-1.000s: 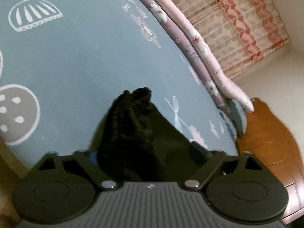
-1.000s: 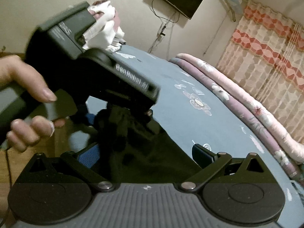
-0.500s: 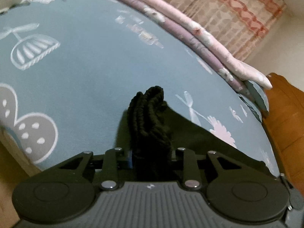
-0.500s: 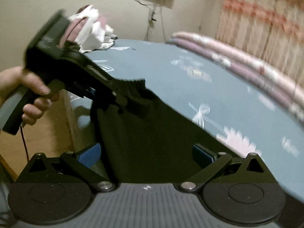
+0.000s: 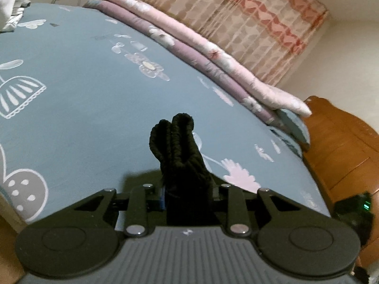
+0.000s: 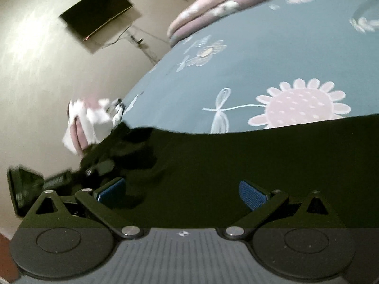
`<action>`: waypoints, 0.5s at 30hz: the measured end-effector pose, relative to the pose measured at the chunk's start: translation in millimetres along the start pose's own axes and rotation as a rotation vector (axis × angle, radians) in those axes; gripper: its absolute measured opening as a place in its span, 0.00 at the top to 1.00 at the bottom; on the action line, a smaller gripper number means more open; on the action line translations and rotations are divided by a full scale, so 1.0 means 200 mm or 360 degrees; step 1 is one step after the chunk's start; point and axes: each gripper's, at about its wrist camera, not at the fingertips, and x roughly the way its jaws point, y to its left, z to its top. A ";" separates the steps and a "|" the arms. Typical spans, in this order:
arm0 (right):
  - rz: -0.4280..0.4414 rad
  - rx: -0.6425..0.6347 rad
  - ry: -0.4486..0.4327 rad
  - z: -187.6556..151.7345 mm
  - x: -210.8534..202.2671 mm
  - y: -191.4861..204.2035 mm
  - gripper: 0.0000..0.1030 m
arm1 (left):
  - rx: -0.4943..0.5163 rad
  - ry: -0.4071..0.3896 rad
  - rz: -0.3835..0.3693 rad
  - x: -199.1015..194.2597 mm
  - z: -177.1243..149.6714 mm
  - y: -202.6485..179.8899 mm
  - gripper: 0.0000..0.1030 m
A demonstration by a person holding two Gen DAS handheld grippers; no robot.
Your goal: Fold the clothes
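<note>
White clothes pile [image 6: 87,123] motion-blurred

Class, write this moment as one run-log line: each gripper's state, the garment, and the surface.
left gripper: shut on black garment | right gripper: open over the garment, not gripping | surface: blue bedsheet | fold: not yet done

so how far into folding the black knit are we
Early. Done: the left gripper is shut on a bunched ribbed edge of the black garment. In hand: the cloth spreads out over the blue bedspread, with the right gripper open above it and nothing between its blue pads. Left: a second grip and every fold; no neat fold shows yet.
</note>
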 end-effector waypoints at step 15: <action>0.0033 0.0028 0.0234 0.20 0.30 -0.14 0.00 | 0.0012 -0.0013 -0.0097 0.01 0.01 -0.01 0.73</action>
